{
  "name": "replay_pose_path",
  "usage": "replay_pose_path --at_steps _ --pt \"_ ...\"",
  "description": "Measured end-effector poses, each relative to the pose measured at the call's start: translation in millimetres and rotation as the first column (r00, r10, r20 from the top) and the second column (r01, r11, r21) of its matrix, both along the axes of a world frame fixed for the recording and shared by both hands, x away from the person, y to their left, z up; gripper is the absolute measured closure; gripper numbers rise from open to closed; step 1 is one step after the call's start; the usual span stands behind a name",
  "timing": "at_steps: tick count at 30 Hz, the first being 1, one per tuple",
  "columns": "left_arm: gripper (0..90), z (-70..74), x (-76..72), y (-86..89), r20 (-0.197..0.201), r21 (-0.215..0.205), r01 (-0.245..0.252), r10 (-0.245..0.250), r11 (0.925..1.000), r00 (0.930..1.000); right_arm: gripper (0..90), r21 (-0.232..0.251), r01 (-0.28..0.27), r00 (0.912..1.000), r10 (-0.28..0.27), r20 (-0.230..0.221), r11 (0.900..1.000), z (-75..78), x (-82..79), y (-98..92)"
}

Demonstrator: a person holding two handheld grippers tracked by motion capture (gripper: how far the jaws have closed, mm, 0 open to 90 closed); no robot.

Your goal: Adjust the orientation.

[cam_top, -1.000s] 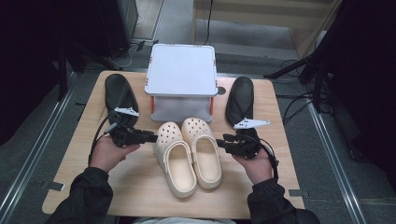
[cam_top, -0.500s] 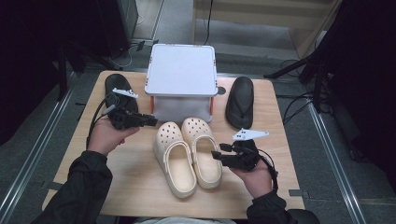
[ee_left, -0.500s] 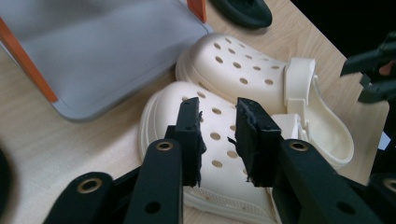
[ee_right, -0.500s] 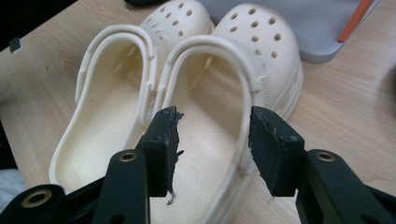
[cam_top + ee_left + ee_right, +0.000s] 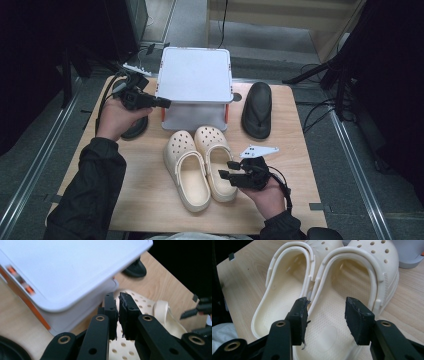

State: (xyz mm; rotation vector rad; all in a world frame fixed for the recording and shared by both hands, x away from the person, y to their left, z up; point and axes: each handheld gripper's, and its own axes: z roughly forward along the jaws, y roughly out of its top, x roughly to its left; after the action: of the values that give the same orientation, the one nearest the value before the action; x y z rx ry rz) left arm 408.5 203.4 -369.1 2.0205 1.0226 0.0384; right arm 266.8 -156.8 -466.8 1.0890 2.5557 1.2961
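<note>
Two cream clogs lie side by side mid-table, the left clog (image 5: 187, 172) and the right clog (image 5: 216, 150), toes toward a white lidded box (image 5: 195, 75). My left gripper (image 5: 166, 103) hovers at the box's left side. Its jaws have just been closing and stand almost together with nothing between them; in the left gripper view (image 5: 118, 303) they point past the box's corner (image 5: 62, 270) over a clog (image 5: 142, 303). My right gripper (image 5: 225, 171) is open at the right clog's heel. Its jaws have just been opening and straddle the heel opening (image 5: 337, 322) without touching it.
A black sandal (image 5: 256, 110) lies right of the box. A second black sandal (image 5: 136, 127) lies under my left hand. The box has orange latches (image 5: 27, 288) on its side. The wooden table (image 5: 300, 200) ends close behind my right hand.
My left hand has risen and moved from beside the clogs to the box's left side, with its jaws closing. My right hand has drawn back to the right clog's heel, jaws wider.
</note>
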Motion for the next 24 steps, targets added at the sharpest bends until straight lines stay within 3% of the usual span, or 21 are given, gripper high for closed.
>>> replay_pose_path --at_steps 4,7,13,19,24 --pt "85.5 5.4 19.3 -6.0 0.012 0.014 0.012 -0.012 0.9998 0.9999 53.8 0.024 -0.002 0.9995 0.003 -0.03 1.0 -1.2 -2.1 1.8" --pt "86.0 6.1 25.4 -8.0 0.014 0.025 -0.001 0.001 0.9997 0.9999 51.4 0.028 -0.005 0.9995 0.006 -0.032 1.0 -1.5 -3.5 5.3" --pt "85.9 -7.0 40.1 -11.7 0.004 0.036 -0.017 0.017 0.9992 0.9999 49.6 0.009 0.017 0.9995 -0.017 -0.028 1.0 -9.6 -5.6 18.5" --pt "86.3 -9.2 41.1 -10.6 0.019 0.03 0.0 -0.001 0.9995 0.9998 46.8 0.009 0.05 0.9984 -0.049 -0.029 0.999 -15.2 -3.5 26.3" --pt "86.3 -8.0 38.2 -10.2 0.027 0.046 0.007 -0.008 0.9989 0.9996 43.8 -0.025 0.069 0.9976 -0.069 -0.007 0.997 -19.6 -3.1 40.8"
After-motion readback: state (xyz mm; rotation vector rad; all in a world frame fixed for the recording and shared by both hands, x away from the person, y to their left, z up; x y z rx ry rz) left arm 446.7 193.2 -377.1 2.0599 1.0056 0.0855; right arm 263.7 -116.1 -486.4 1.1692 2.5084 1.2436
